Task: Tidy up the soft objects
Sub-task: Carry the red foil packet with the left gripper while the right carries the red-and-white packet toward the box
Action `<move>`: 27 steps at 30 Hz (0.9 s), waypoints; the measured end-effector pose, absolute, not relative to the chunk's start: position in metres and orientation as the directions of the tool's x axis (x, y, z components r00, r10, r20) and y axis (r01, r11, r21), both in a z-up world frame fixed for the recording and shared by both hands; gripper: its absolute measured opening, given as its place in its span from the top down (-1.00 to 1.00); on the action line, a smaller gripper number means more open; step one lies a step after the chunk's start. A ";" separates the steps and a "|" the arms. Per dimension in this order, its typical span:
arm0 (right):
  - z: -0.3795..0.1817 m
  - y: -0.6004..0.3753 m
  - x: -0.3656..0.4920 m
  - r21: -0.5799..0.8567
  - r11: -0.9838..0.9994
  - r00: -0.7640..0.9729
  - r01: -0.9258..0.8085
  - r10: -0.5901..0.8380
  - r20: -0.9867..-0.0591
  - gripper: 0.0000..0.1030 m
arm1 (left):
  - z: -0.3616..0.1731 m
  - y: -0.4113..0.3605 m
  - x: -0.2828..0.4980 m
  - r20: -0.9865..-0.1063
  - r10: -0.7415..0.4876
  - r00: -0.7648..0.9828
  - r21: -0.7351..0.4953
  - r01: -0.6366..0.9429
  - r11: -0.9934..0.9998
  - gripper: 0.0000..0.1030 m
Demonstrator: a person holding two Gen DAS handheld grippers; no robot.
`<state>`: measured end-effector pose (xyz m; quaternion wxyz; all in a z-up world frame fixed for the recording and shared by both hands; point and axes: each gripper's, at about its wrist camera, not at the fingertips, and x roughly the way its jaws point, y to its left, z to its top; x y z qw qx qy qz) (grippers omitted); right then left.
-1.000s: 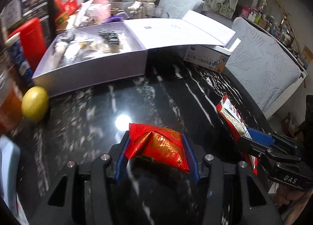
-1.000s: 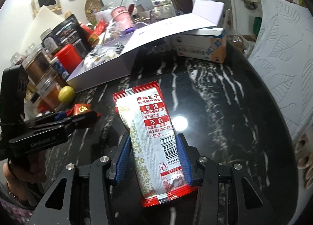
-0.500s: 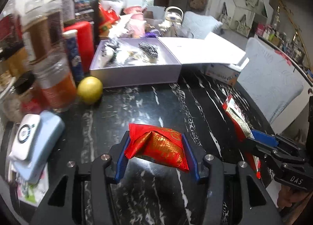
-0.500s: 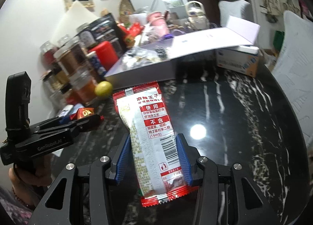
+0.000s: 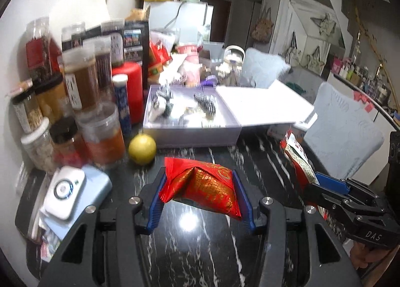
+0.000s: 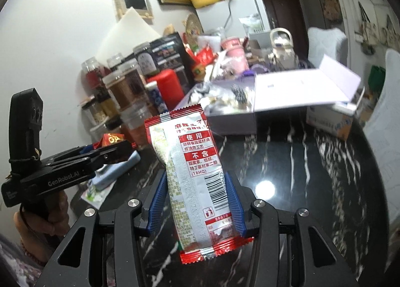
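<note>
The surface (image 5: 250,152) is black with white marble veining. The open box (image 5: 195,134) on it is pale lilac. Just beside the box's near left corner lies a yellow lemon (image 5: 142,149). Left of the box stands a red canister (image 5: 130,87). The small packet (image 5: 202,184) is red with gold print; the long packet (image 6: 195,169) is silver-white with red ends and red label blocks. The fingers (image 5: 156,199) carry blue ribbed pads.

Dim indoor light; an overhead lamp throws white glare spots on the glossy black marble table (image 5: 190,222) (image 6: 325,162). Motion blur smears jars (image 5: 85,82) at left & far clutter. Heavy fisheye bending, dark vignette at corners.
</note>
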<state>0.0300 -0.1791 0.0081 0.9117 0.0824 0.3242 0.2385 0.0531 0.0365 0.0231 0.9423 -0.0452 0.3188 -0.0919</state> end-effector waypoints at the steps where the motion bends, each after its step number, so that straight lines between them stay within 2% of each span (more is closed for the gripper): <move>1: 0.012 -0.179 0.033 0.301 0.872 0.681 -0.385 0.489 -0.545 0.11 | 0.026 0.037 0.055 -0.585 -0.204 0.785 -0.146 0.146 0.978 0.02; 18: 0.061 -0.181 0.095 0.266 0.879 0.748 -0.395 0.476 -0.462 0.11 | 0.075 0.029 0.125 -0.474 -0.241 0.847 -0.136 0.200 0.970 0.02; 27: 0.082 -0.185 0.141 0.251 0.885 0.775 -0.392 0.465 -0.428 0.11 | 0.083 0.027 0.173 -0.446 -0.221 0.867 -0.077 0.209 0.975 0.02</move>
